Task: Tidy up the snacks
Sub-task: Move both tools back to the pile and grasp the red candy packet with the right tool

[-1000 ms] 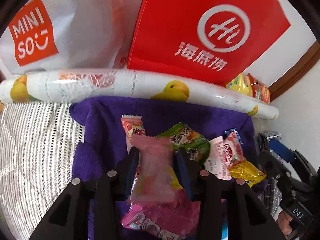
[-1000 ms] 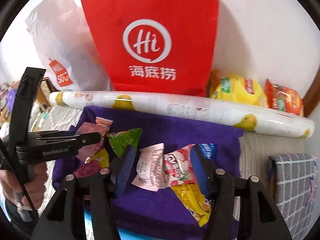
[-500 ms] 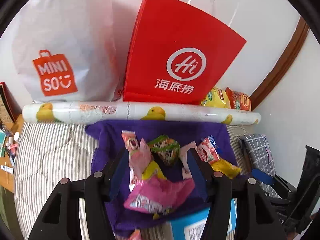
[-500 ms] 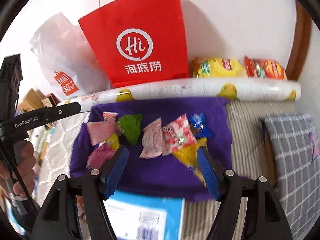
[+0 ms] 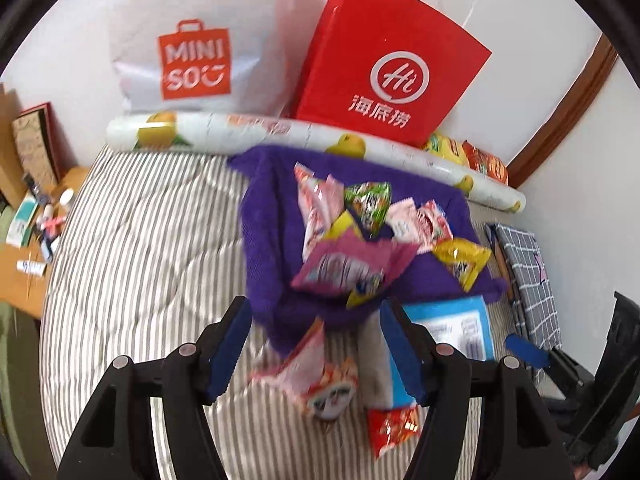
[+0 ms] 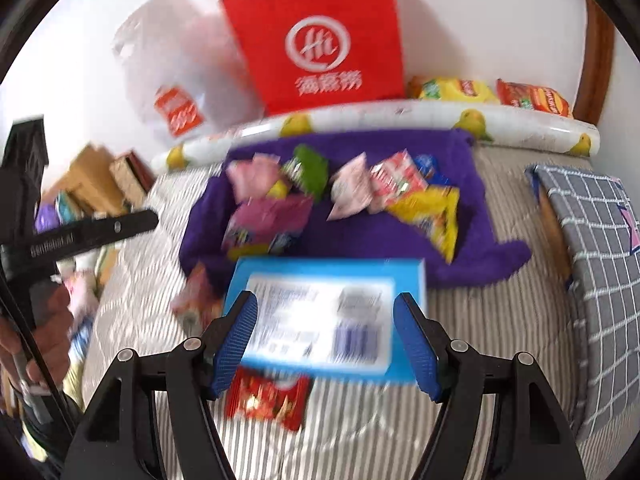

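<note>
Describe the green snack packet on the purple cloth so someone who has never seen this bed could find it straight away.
Start at the red paper bag leaning against the wall, then drop past the duck-printed roll to the purple cloth spread on the striped bedding. The green snack packet lies near the cloth's far edge, between a pale pink packet and a white-pink one. It is the only green wrapper there.

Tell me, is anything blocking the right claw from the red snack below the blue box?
Nothing visible does. The red snack lies bare on the striped bedding, just under the open right claw; the blue box sits beyond it.
</note>
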Demonstrator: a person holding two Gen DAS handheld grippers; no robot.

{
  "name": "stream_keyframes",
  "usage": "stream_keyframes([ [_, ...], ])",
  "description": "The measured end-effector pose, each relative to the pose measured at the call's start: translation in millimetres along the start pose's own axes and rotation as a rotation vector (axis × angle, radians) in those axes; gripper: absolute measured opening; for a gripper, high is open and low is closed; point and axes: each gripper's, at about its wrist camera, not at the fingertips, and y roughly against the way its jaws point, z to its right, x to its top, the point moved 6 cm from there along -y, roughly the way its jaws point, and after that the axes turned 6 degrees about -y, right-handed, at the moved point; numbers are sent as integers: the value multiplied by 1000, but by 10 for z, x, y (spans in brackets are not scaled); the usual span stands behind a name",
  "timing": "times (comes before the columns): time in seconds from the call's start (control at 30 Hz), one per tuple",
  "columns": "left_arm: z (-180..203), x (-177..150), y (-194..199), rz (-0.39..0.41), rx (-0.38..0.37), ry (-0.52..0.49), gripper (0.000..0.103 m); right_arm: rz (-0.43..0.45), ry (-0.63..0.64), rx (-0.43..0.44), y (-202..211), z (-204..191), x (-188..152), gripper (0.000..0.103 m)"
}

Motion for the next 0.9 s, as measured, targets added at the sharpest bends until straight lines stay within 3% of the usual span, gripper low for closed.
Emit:
stream_keyframes([
  [0.27,-171,-422,20,-37,14,23,65,-98,-6,40,-251,-193,-585,71],
  [0.67,-482,-751,19,-60,-16,74,65,-188,-84,79,-656,-319,-869,72],
  [0.9,-657,-864,12,-63,-22,121,65,-147,-12,-13,-738,-476,-887,80],
])
